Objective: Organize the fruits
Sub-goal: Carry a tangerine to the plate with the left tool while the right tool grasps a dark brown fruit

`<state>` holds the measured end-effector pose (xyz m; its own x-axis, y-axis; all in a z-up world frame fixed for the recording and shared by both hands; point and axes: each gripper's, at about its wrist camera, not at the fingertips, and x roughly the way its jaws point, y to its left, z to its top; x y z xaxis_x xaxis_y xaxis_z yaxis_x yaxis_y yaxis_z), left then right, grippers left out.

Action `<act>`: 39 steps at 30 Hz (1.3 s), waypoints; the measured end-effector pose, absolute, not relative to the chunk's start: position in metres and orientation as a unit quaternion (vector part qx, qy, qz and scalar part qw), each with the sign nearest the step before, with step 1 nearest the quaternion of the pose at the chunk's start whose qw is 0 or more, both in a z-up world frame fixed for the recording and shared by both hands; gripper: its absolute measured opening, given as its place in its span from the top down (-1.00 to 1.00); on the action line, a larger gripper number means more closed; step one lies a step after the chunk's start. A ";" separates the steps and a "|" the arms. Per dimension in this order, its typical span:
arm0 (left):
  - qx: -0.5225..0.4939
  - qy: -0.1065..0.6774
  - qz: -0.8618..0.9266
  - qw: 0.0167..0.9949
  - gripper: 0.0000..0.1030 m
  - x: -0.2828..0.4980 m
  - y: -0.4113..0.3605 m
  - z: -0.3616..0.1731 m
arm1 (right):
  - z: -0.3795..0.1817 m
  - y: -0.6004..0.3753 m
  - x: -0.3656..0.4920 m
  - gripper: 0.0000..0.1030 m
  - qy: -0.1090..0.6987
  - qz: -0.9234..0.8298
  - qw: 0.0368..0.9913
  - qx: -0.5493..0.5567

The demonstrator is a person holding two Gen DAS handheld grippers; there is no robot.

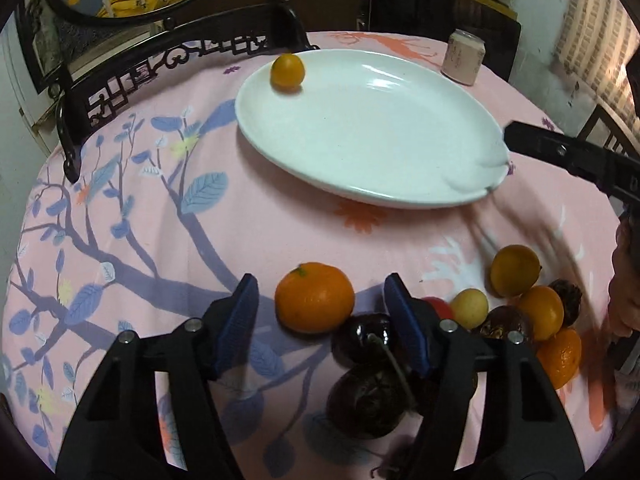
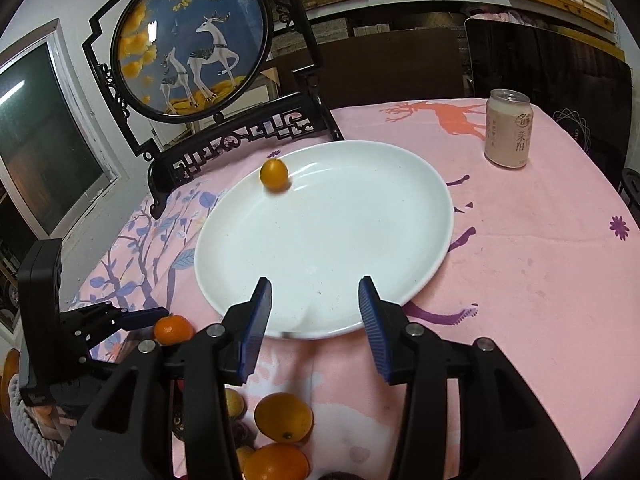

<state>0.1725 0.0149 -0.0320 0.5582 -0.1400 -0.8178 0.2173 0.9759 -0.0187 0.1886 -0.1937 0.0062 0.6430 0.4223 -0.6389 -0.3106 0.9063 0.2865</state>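
Observation:
My left gripper (image 1: 321, 287) is open, low over the pink cloth. A mandarin (image 1: 315, 298) sits between its blue pads with a gap on each side. To the right of it lies a pile of fruit: dark round ones (image 1: 366, 340), yellow ones (image 1: 514, 270) and oranges (image 1: 540, 312). Beyond is a white oval plate (image 1: 380, 152) with one small orange fruit (image 1: 287, 71) near its far rim. My right gripper (image 2: 315, 283) is open with nothing between its pads, hovering over the near rim of the plate (image 2: 400, 208). In the right wrist view the small fruit (image 2: 274, 175) shows too.
A pale drinks can (image 2: 508, 128) stands at the table's far right. A dark carved stand with a round deer picture (image 2: 192, 40) rises behind the plate on the left. A person's hand (image 1: 624, 300) is at the right edge. More oranges (image 2: 284, 416) lie under the right gripper.

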 end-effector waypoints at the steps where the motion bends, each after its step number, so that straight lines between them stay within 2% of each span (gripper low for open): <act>1: 0.036 0.459 -0.101 0.882 -0.31 0.173 0.018 -0.032 | 0.007 -0.195 0.188 0.11 0.370 0.203 0.903 0.076; 4: 0.016 0.464 -0.105 0.879 -0.31 0.177 0.023 -0.034 | 0.006 -0.199 0.189 0.11 0.374 0.202 0.901 0.085; 6: 0.006 0.465 -0.107 0.879 -0.20 0.180 0.026 -0.037 | 0.004 -0.203 0.188 0.11 0.381 0.200 0.898 0.093; 8: 0.006 0.462 -0.104 0.881 0.25 0.181 0.026 -0.036 | 0.003 -0.207 0.183 0.11 0.387 0.202 0.894 0.101; 22: 0.004 0.433 -0.090 0.897 0.27 0.166 0.027 -0.018 | -0.029 -0.233 0.085 0.12 0.425 0.206 0.880 0.049; 39: 0.019 0.414 -0.112 0.903 0.26 0.162 -0.004 0.003 | -0.039 -0.220 0.088 0.20 0.432 0.200 0.879 0.032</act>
<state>0.1624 -0.0044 0.0030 0.6319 -0.1872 -0.7521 0.2191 0.9740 -0.0583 0.0878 -0.2205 -0.0387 0.5463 0.3798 -0.7465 -0.3249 0.9176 0.2291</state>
